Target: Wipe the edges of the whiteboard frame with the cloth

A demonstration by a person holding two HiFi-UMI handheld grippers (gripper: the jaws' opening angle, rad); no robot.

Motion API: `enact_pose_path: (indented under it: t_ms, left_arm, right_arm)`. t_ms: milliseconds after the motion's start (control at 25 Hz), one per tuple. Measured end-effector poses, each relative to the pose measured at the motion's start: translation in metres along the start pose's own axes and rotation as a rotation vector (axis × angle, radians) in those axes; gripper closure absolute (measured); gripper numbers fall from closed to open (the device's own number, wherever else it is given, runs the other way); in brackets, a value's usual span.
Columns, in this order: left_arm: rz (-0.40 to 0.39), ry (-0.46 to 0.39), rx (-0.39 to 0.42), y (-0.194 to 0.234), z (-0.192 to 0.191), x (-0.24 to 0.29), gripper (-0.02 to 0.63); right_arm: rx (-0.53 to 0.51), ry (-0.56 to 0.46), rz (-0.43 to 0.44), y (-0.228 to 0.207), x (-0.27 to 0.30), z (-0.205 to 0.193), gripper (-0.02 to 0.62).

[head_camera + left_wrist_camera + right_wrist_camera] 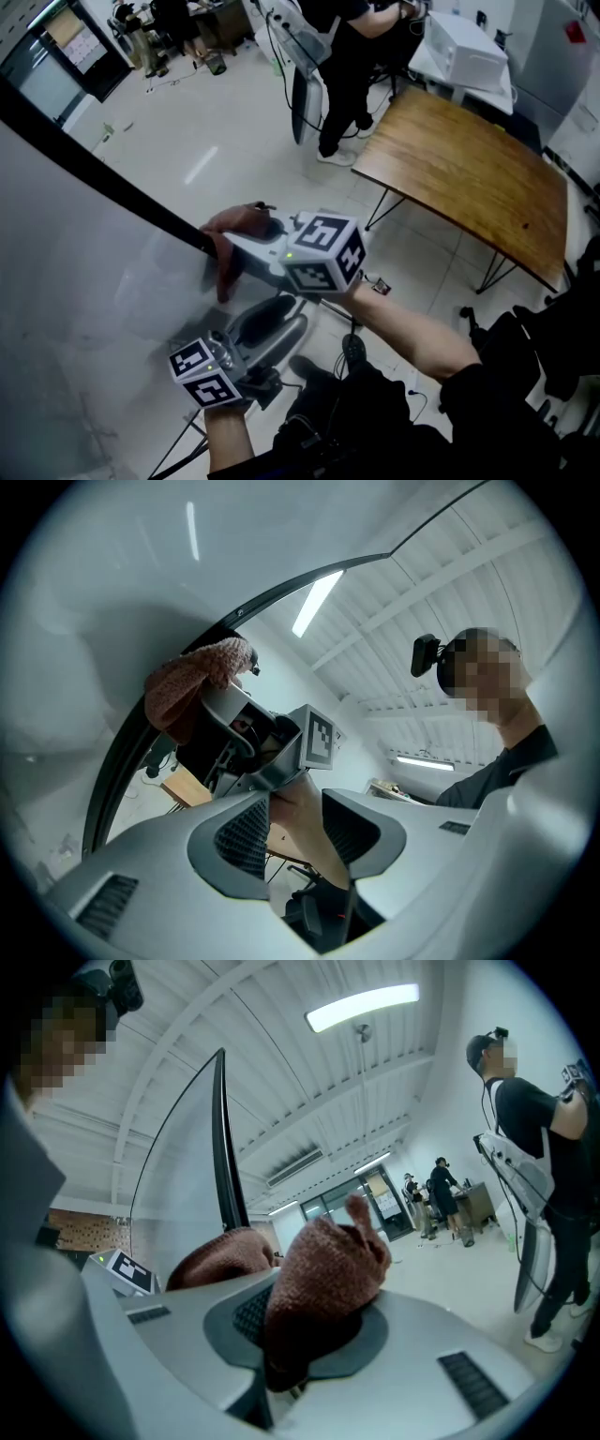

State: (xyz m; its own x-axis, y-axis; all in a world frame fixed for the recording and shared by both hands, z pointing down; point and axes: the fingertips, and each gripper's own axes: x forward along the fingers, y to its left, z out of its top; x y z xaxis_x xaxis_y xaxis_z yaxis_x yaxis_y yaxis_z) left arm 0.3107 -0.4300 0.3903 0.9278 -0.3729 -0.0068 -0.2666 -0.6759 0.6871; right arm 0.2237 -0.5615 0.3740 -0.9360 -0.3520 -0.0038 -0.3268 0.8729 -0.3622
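Cloth point(323, 1279): reddish-brown, nubbly knit, bunched up and pinched between the jaws of my right gripper point(298, 1330), with folds bulging out on both sides. It sits against the whiteboard frame point(103, 173), a thin black strip running from far left towards me. The cloth meets the strip at its near end.

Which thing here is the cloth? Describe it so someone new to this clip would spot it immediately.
Start at the big pale whiteboard filling the head view's left side and follow its black frame down to the right. At that edge the right gripper holds the cloth pinched in its fingers. Nothing else nearby is reddish-brown and fuzzy.
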Motion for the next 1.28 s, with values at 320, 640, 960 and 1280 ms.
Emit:
enact_pose_path:
  t_ms: [320,640,960,1280]
  left_arm:
    - [0.044,-0.029,-0.015,0.003,-0.005,-0.005,0.434]
    - [0.050,-0.041,-0.028,0.006,-0.032,-0.033,0.434]
    - [-0.044,0.039,-0.043,-0.008,-0.037,-0.053,0.434]
    - [-0.163,0.102,-0.021,-0.023,-0.054,-0.094,0.434]
  right_arm:
    - [0.001,-0.040,0.029,0.004,-0.007,0.000,0.537]
    - [0.089,-0.158,0.058,0.018,-0.016,-0.022,0.537]
    - [0.132,-0.223,-0.046,0.021,-0.027,-0.017,0.537]
    - [0.136,-0.256,-0.187,0.037,-0.024,-0.033,0.537]
